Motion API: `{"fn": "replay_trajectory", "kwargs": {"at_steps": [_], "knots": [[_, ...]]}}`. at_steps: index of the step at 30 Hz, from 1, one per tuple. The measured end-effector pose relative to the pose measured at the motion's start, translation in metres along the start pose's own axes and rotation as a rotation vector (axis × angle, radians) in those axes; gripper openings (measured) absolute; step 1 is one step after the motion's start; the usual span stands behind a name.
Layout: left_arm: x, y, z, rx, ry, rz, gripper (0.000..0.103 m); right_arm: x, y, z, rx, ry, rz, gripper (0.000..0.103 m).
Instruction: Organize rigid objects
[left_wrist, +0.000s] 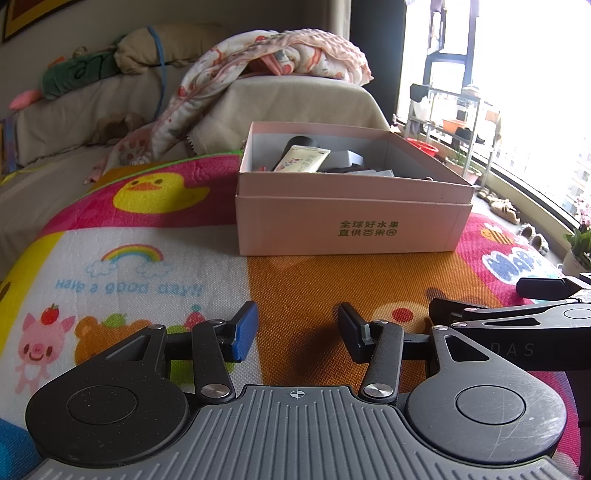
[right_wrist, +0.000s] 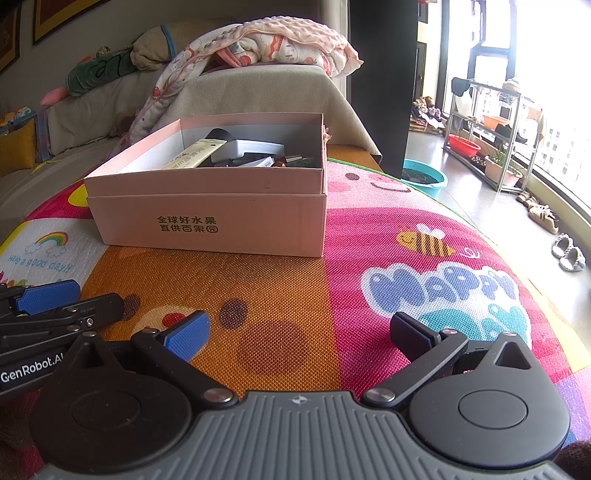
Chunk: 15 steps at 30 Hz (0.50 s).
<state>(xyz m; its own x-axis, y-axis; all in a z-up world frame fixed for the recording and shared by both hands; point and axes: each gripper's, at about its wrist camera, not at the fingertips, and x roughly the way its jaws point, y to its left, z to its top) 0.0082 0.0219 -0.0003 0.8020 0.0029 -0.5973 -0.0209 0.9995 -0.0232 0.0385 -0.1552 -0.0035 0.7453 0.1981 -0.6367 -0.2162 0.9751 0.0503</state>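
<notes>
A pale pink cardboard box (left_wrist: 351, 221) (right_wrist: 207, 218) with green lettering stands on a colourful play mat (left_wrist: 295, 280) (right_wrist: 369, 229). Inside lie several items, among them a cream tube (left_wrist: 301, 158) (right_wrist: 192, 153), a black cylinder (left_wrist: 301, 142) and a white-grey block (right_wrist: 251, 147). My left gripper (left_wrist: 297, 332) stands open over the mat in front of the box, nothing between its fingers. My right gripper (right_wrist: 299, 334) is open wider, also empty, just right of the left one. Each gripper's side shows in the other's view.
Behind the mat is a beige sofa (left_wrist: 295, 99) with a pink patterned blanket (left_wrist: 280, 55) and plush toys (left_wrist: 74, 74). To the right are a metal rack (right_wrist: 491, 122), a red basin (right_wrist: 463, 146), a teal basin (right_wrist: 424, 181), slippers (right_wrist: 569, 253) and bright windows.
</notes>
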Motion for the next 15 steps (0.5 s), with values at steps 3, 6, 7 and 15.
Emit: {"fn": "replay_trajectory", "kwargs": {"at_steps": [3,6,7,15], "knots": [[0.0,0.0,0.0,0.0,0.0,0.0,0.053,-0.0003,-0.0002,0.0004,0.0,0.0,0.0,0.103],[0.0,0.0001,0.0001,0.0,0.0,0.0,0.053,0.0001,0.0,0.0,0.0,0.0,0.0,0.103],[0.0,-0.0001,0.0001,0.0,0.0,0.0,0.053,-0.0003,-0.0003,0.0005,0.0,0.0,0.0,0.103],[0.0001,0.0001,0.0002,0.002,0.0,0.002,0.053,-0.0002,-0.0002,0.0005,0.0,0.0,0.0,0.103]]}}
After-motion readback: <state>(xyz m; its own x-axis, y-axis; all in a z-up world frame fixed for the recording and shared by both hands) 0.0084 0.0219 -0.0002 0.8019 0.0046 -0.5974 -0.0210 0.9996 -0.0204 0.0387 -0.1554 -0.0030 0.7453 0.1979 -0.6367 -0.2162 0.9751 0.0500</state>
